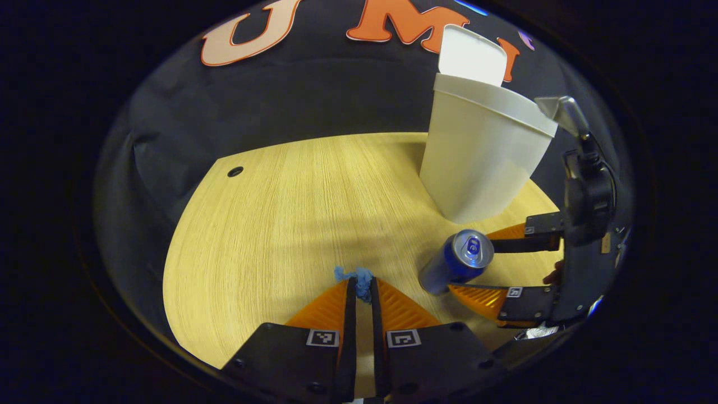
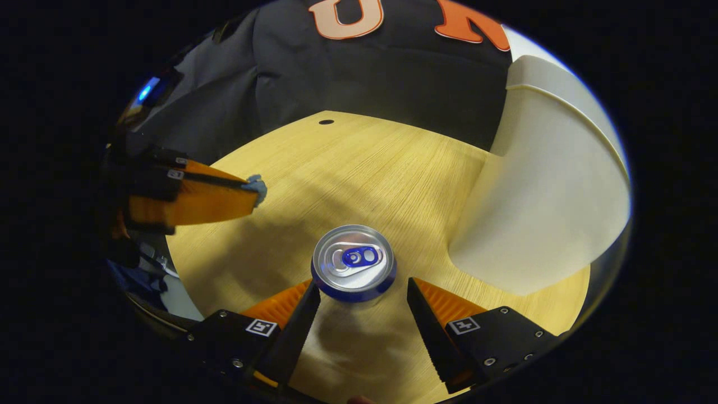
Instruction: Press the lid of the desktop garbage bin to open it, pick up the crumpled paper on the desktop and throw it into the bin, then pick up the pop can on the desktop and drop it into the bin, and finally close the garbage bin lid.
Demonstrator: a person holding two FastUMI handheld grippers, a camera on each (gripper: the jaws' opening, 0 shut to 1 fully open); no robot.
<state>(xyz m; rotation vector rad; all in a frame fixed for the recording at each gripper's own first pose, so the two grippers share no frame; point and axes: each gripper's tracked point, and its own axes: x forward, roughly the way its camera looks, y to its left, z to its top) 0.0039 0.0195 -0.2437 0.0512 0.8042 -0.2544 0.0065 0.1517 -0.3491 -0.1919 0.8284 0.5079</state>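
The pop can (image 2: 354,262) stands upright on the wooden worktop (image 2: 359,168), between my right gripper (image 2: 362,292) fingers, which are spread apart on either side of it — one fingertip (image 2: 309,303) at its rim, the other a little clear. Just beyond the can stands the white garbage bin (image 1: 479,163), lid (image 1: 471,56) tipped up and open, near the worktop's far edge. My left gripper (image 1: 363,289) has its fingers nearly together, clamped on a small blue crumpled paper (image 1: 359,278) at the tips. Ahead of it the worktop runs bare to its curved edge — a small dark hole (image 1: 235,171) sits near that rim.
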